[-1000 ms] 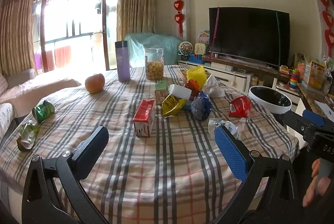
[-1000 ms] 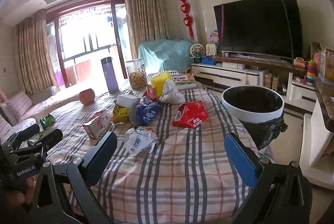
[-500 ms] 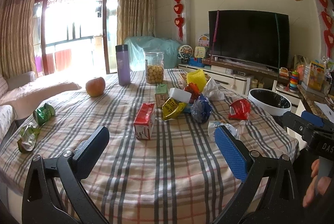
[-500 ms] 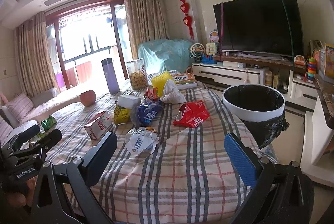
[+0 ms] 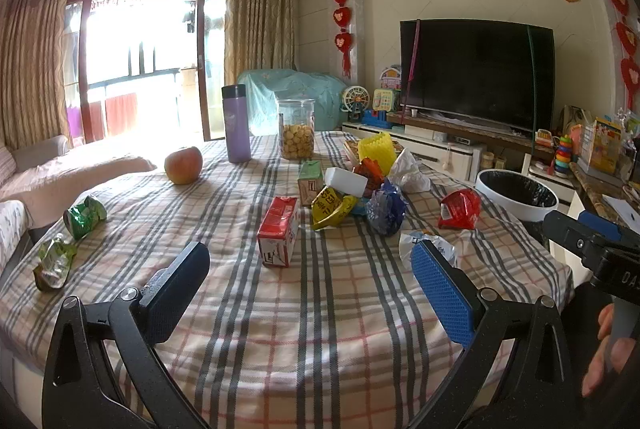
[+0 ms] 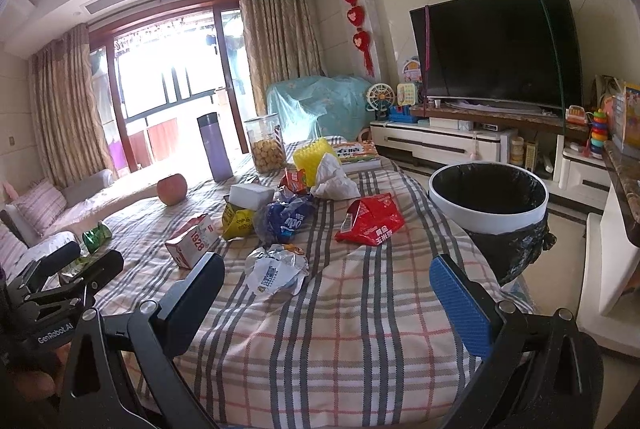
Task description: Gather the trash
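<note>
Plaid cloth in grey, white and pink stripes covers the tabletop [image 6: 360, 329], where the clear-up looks barely begun: every wrapper in sight lies on the cloth, and nothing shows inside the round white bin with a black liner [image 6: 486, 197] standing just beside the tabletop's right edge, though its bottom is hidden.

The left gripper [image 5: 310, 293] and right gripper [image 6: 326, 305] both hover over the near edge, jaws spread wide and holding nothing.

Counted on the cloth: one crumpled silver-white foil wrapper [image 6: 276, 271], nearest the right gripper; one flattened red snack bag [image 6: 370, 223]; one scrunched blue wrapper [image 6: 286, 219]; one yellow wrapper [image 5: 332, 207]; one red-and-white drink carton [image 5: 279, 231]; one small green carton [image 5: 310, 183]; one white box [image 5: 346, 181]; one wad of white tissue or plastic [image 6: 334, 179]; two crushed green packets [image 5: 84, 215] near the left edge.

Likely to stay, by the look of them: one apple [image 5: 183, 165], one purple flask [image 5: 236, 125], one clear jar of biscuits [image 5: 296, 129] and one yellow ridged container [image 5: 374, 149].

As far as can be judged, roughly ten pieces remain to be binned.
</note>
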Demonstrator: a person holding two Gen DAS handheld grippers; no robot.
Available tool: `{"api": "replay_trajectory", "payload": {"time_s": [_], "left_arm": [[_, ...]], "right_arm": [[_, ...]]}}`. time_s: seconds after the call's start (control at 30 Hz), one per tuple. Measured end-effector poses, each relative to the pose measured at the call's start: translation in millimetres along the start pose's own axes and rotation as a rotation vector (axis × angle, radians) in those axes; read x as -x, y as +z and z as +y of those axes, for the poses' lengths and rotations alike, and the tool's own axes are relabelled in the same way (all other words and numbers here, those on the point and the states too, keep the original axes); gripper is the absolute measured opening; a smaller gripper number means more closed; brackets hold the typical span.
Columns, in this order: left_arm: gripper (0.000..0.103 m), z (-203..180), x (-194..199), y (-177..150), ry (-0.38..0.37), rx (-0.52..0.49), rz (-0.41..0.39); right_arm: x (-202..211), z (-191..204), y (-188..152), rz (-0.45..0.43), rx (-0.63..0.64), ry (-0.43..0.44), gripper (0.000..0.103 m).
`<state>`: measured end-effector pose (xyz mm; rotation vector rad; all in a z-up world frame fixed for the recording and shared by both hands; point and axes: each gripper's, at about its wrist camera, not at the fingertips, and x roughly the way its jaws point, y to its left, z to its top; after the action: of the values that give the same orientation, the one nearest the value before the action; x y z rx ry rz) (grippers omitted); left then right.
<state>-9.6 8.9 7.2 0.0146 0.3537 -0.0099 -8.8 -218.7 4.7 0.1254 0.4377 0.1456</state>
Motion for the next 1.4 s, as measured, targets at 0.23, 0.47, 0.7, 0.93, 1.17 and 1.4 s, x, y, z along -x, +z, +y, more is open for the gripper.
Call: {"api": "replay_trajectory", "payload": {"time_s": [0.23,0.47,0.7,0.93,1.17,1.4], "left_arm": [[0.103,0.5,0.8,-1.3,0.001,0.001,0.0],[0.103,1.6,1.1,-2.1,0.0,0.003,0.001],[0.103,6.3,-3.4,-3.9,-0.001,0.017,0.018],[0.103,15.7,-19.6,-5.4,0.009,0.035,0.059],[0.103,26.4,-43.1,-6.8,0.029,0.033,0.099],[0.103,32.1,-77.2,-8.6,0.049,-0.005,0.149]], "right_arm": [[-0.9,0.0,0.8,0.005,-0.004,0.006,0.103],[-1.6,2.1,-0.2,0.008,-0.007,0.01,0.103],[-5.3,1.7,-1.9,0.024,-0.008,0.018,0.103],[-14.3,6.2,-5.1,0.06,-0.004,0.045,0.103],[-31.7,9.5,-6.9,0.112,-0.009,0.088,0.103],[-62.8,15.9,-8.8,0.175,0.005,0.109,0.103]]}}
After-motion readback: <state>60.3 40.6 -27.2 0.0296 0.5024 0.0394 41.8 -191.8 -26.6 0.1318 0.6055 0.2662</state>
